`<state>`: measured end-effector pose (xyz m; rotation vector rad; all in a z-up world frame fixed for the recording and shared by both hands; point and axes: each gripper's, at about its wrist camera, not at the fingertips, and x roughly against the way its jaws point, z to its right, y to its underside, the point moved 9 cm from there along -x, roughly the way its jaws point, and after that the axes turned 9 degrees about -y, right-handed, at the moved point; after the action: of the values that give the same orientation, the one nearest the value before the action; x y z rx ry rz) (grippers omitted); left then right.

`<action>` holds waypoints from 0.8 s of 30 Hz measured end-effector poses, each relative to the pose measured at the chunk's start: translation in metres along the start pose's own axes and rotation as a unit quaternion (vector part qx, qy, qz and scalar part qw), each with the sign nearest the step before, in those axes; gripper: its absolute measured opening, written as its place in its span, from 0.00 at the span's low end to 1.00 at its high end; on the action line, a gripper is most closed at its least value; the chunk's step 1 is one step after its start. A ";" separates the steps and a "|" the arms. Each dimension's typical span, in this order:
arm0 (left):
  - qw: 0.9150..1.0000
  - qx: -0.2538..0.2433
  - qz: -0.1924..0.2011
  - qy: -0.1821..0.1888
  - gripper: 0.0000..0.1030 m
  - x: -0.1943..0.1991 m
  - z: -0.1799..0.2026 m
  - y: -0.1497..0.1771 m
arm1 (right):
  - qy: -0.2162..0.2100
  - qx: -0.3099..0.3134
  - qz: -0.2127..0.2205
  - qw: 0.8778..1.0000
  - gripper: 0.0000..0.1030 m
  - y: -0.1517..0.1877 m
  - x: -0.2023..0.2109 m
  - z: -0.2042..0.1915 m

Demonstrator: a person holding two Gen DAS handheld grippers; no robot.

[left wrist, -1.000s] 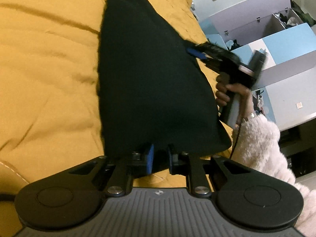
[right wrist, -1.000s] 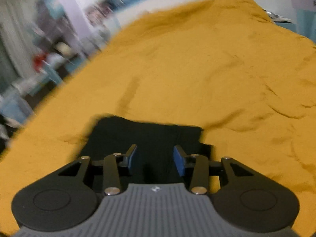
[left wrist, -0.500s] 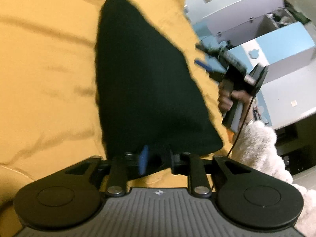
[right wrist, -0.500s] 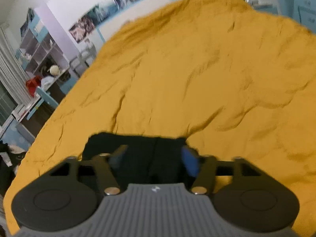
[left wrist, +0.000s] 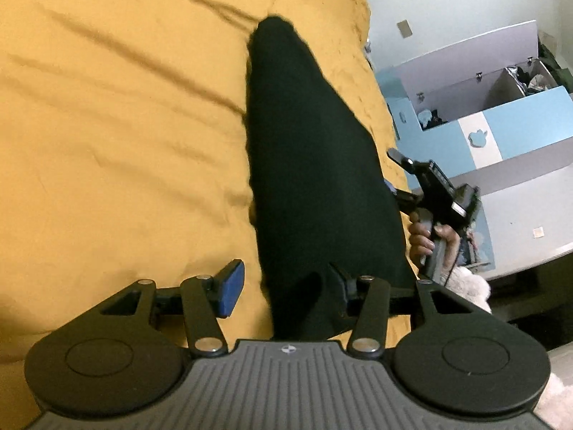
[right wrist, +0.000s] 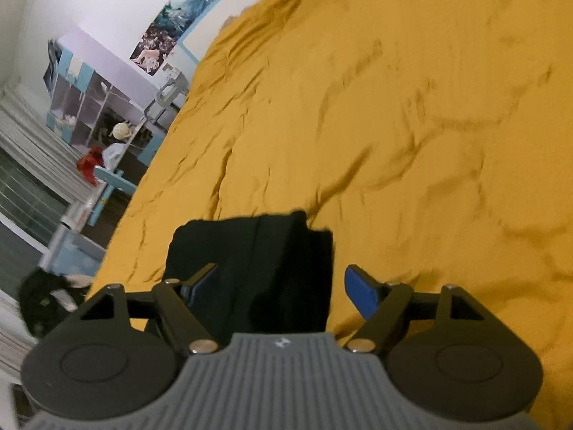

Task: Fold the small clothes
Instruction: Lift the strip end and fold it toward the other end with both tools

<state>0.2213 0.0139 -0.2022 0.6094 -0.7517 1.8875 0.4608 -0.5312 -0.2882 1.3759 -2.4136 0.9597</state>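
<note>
L gripper [left wrist: 283,286]: spread wide; blue pad on its left finger [left wrist: 231,288] shows clear of cloth, right finger partly under/against the black edge. We see nothing pinched.
R gripper [right wrist: 283,286]: also spread, blue pads both visible, cloth lying betw. them but not clamped.
Black garment [left wrist: 315,165]: flat on the bed, running straight ahead of L gripper, wide near the fingers, narrowing to a rounded far end. In R wrist view [right wrist: 258,261] it sits just ahead of the fingers as a short folded block w/ a layered edge on its right side.
Bed [left wrist: 118,125]: mustard cover, creased, under everything.
Only L view shows: R gripper from outside [left wrist: 435,193], just right of the garment, w/ the person's hand [left wrist: 424,238] on its handle + fluffy white sleeve [left wrist: 465,286]; blue/white cabinets [left wrist: 501,132] beyond.
Only R view shows: posters on wall [right wrist: 168,32], shelf unit [right wrist: 93,107] far left of gripper, dark bundle on floor [right wrist: 43,301] – can't tell what it is.
</note>
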 end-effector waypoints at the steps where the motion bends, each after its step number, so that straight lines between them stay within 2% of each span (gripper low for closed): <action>1: 1.000 0.000 -0.006 0.006 0.55 -0.005 0.002 0.002 | -0.008 -0.011 -0.009 1.000 0.71 0.003 -0.005 0.004; 4: 0.999 -0.012 -0.032 0.023 0.56 -0.021 0.013 0.004 | -0.023 -0.022 -0.020 0.999 0.72 0.009 -0.017 0.011; 6: 0.999 -0.017 -0.040 0.026 0.69 -0.031 0.020 0.003 | -0.053 -0.029 -0.026 0.998 0.74 0.009 -0.027 0.010; 8: 0.998 -0.025 -0.050 0.030 0.75 -0.039 0.026 0.004 | -0.071 -0.035 -0.033 0.996 0.81 0.009 -0.035 0.010; 9: 0.998 -0.031 -0.053 0.030 0.77 -0.042 0.028 0.005 | -0.078 -0.036 -0.038 0.996 0.81 0.008 -0.040 0.009; 13: 0.997 -0.045 -0.061 0.033 0.78 -0.050 0.032 0.008 | -0.097 -0.038 -0.046 0.994 0.81 0.003 -0.053 0.008; 17: 0.996 -0.047 -0.066 0.036 0.82 -0.049 0.035 0.012 | -0.151 -0.081 -0.012 0.985 0.80 -0.005 -0.058 0.009; 20: 0.996 -0.050 -0.068 0.033 0.82 -0.047 0.036 0.013 | -0.121 -0.059 -0.026 0.991 0.80 0.000 -0.076 0.009; 24: 0.996 -0.059 -0.068 0.031 0.83 -0.047 0.040 0.016 | -0.124 -0.044 -0.040 0.990 0.81 0.002 -0.086 0.001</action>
<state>0.2291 -0.0487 -0.2106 0.5128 -0.7562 1.7178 0.5061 -0.4713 -0.3297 1.6311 -2.5171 0.6891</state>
